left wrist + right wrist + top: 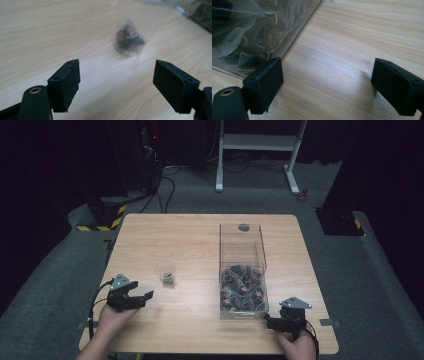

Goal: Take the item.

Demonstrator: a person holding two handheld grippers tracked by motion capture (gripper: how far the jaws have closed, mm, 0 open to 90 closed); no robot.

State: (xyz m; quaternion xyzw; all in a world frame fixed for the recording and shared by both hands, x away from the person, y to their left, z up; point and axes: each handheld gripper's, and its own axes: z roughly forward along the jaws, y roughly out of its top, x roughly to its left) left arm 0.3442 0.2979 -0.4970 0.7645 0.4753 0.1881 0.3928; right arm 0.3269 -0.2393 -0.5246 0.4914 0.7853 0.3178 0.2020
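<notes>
A clear plastic box [242, 251] stands on the right half of the wooden table [190, 240], its near end holding several dark tea bags [242, 287] in gauzy sachets. A small clear cup [166, 274] with one dark tea bag inside stands left of the box. My left gripper [148, 295] rests at the near left, open, pointing at the cup [128, 37], with nothing between its jaws. My right gripper [267, 321] lies at the near right corner of the box [249, 32], open and empty, just beside the box wall.
Beyond the table's far edge are a white desk frame [260, 150], black cables on grey carpet and a yellow-black striped base [102, 217]. Bare wood lies between the cup and the near edge.
</notes>
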